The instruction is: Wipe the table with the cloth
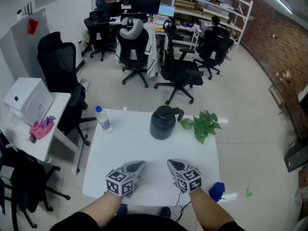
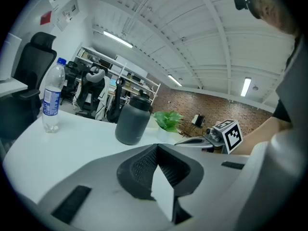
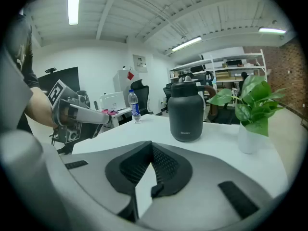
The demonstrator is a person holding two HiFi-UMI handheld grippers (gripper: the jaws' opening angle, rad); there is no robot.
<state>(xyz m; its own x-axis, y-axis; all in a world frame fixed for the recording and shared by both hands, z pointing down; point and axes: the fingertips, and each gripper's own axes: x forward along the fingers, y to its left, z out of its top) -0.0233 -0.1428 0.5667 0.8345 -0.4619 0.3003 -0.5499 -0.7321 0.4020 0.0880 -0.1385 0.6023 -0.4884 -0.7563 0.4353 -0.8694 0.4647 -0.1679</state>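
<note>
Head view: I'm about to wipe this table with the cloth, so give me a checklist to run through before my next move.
1. Cloth in a gripper: not ok. The left gripper and right gripper are both shut on nothing.
2. Cloth located: cannot tell. There is a blue bundle by the table's near right corner and a pink cloth on the side desk.
3. Near half of the table bare: ok.
4. Far half free for wiping: not ok. A bottle, dark jug and plant stand there.
</note>
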